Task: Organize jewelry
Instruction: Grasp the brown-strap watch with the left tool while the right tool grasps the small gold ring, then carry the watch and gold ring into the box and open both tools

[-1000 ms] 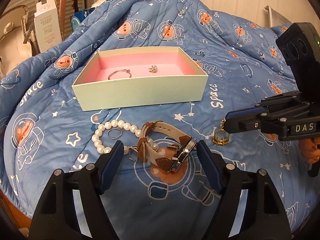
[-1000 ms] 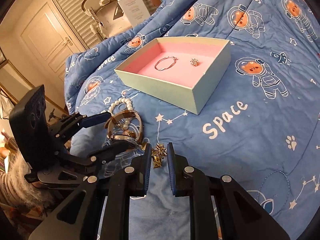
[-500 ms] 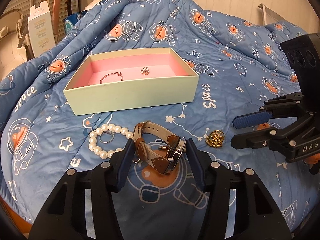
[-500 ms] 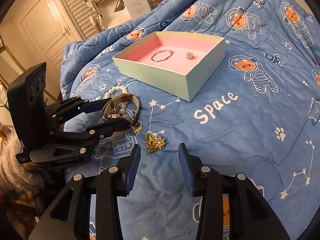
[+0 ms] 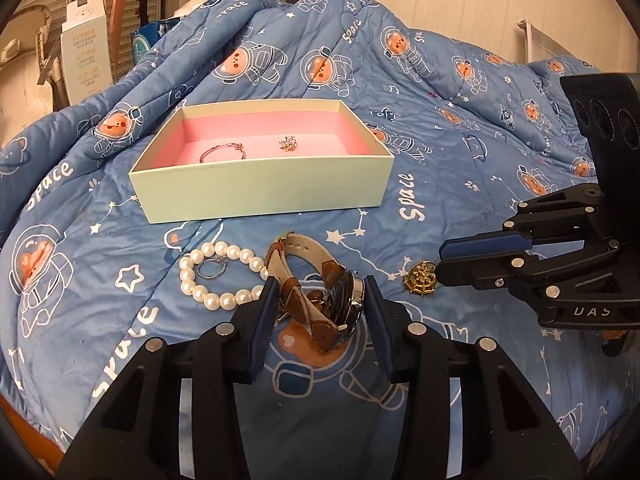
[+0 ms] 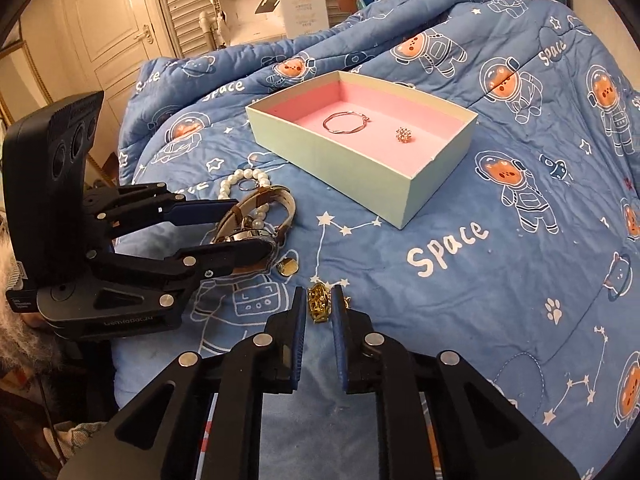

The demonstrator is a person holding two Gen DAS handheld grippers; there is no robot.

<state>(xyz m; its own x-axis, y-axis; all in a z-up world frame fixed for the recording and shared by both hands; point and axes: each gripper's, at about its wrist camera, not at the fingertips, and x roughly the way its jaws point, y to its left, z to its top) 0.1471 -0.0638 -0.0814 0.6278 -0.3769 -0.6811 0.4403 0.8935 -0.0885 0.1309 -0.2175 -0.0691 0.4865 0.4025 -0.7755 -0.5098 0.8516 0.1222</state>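
Note:
A pale green box (image 5: 260, 192) with pink lining sits on the blue quilt and holds a thin bangle (image 5: 222, 153) and a sparkly brooch (image 5: 289, 143). My left gripper (image 5: 320, 300) is shut on a brown-and-cream strap watch (image 5: 316, 296). A pearl bracelet (image 5: 208, 272) with a small ring (image 5: 211, 270) lies beside the watch. My right gripper (image 6: 319, 306) is shut on a gold brooch (image 6: 318, 303), which also shows in the left wrist view (image 5: 422, 278). The box (image 6: 416, 192) lies beyond it.
A gold coin-like charm (image 6: 289, 267) lies by the watch (image 6: 256, 216). The quilt (image 6: 500, 260) rises in folds behind the box. A white carton (image 5: 86, 48) and shelving stand past the bed's far left; a door (image 6: 104, 28) is off to the left.
The right gripper opened, dropped toward the gold brooch and has closed on it. The left gripper narrowed around the watch and now grips it.

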